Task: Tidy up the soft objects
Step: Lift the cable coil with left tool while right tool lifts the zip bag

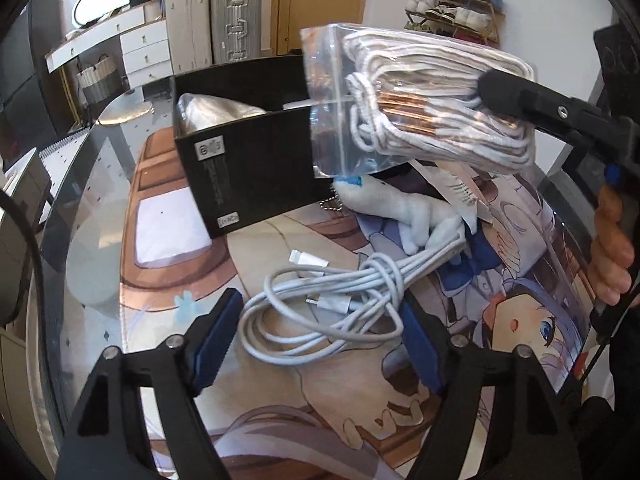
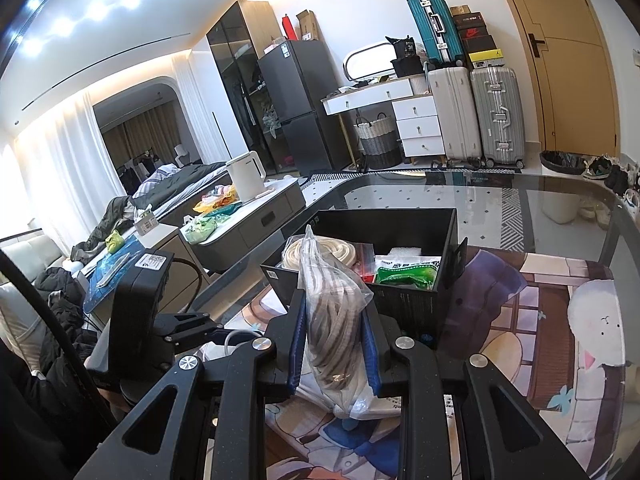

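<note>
Above the counter [image 1: 100,216], the right gripper [image 2: 334,344] squeezes a clear plastic bag of white rope [image 1: 432,108] w/ both fingers, up near the open black box [image 2: 446,292], prob. to drop it in. Left gripper [image 1: 316,344] is spread wide around a white cable bundle [image 1: 332,300], not gripping yet.

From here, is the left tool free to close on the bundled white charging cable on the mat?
Probably yes: the left tool is open, and the bundled white charging cable lies uncovered between its fingers.
</note>
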Tool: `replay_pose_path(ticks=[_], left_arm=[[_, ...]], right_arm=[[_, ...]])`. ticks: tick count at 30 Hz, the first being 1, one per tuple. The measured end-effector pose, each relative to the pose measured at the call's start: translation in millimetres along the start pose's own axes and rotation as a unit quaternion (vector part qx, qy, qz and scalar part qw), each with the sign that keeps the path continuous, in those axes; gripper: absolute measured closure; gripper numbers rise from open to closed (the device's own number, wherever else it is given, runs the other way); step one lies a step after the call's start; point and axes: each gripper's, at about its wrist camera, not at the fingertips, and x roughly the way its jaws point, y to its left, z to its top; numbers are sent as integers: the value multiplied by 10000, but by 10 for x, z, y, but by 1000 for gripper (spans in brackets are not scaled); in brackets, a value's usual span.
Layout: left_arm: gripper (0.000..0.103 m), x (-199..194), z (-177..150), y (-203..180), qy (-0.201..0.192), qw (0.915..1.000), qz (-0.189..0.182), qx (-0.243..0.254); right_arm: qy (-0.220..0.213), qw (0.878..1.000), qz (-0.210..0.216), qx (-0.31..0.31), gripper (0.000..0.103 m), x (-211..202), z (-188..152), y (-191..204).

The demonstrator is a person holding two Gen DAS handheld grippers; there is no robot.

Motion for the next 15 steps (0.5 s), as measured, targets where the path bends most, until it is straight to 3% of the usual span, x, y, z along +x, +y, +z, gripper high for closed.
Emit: replay_pose_path(ticks=[15], left_arm=[[30, -225, -9, 54, -442, 9989, -82, -140]], right_arm=[[-73, 10000, 13, -17, 79, -12, 12, 25]])
